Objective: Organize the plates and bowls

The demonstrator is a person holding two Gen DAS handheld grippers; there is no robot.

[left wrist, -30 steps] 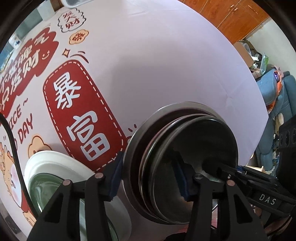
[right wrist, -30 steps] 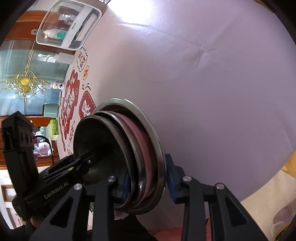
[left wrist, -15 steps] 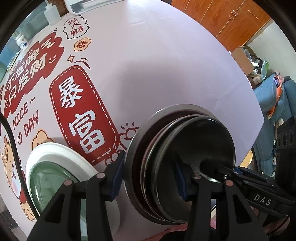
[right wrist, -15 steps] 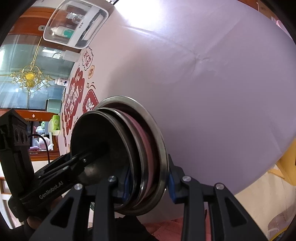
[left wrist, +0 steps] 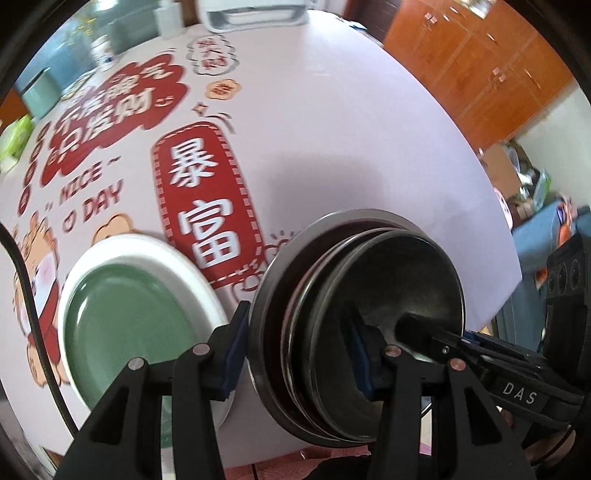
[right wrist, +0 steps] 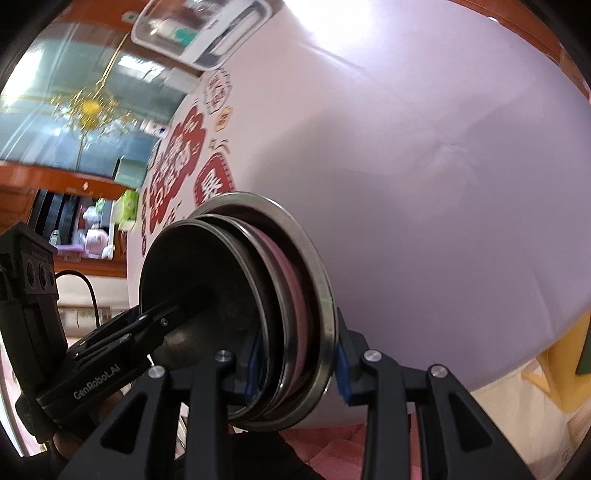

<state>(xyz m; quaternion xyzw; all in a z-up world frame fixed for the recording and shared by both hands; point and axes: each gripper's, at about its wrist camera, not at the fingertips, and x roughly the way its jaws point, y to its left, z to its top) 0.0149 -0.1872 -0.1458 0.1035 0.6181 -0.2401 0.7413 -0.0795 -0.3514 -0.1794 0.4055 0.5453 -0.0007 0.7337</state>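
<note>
A stack of steel bowls and plates (left wrist: 354, 325) is held on edge above the table's near side. My left gripper (left wrist: 295, 354) is shut on its rims from one side. My right gripper (right wrist: 295, 362) is shut on the same stack (right wrist: 258, 314) from the opposite side; a pink dish shows between the steel rims. Each gripper shows in the other's view, my right one in the left wrist view (left wrist: 480, 354) and my left one in the right wrist view (right wrist: 110, 339). A green plate (left wrist: 122, 325) lies in a white plate (left wrist: 155, 251) on the table, left of the stack.
The table (left wrist: 332, 129) has a lilac cloth with red printed signs. A white lidded box (left wrist: 255, 11) and bottles stand at its far edge. Wooden cabinets (left wrist: 480, 66) are behind; a blue sofa (left wrist: 546, 236) is at the right.
Both grippers have lifted and drawn back with the stack. More of the table and the green plate shows in the left wrist view.
</note>
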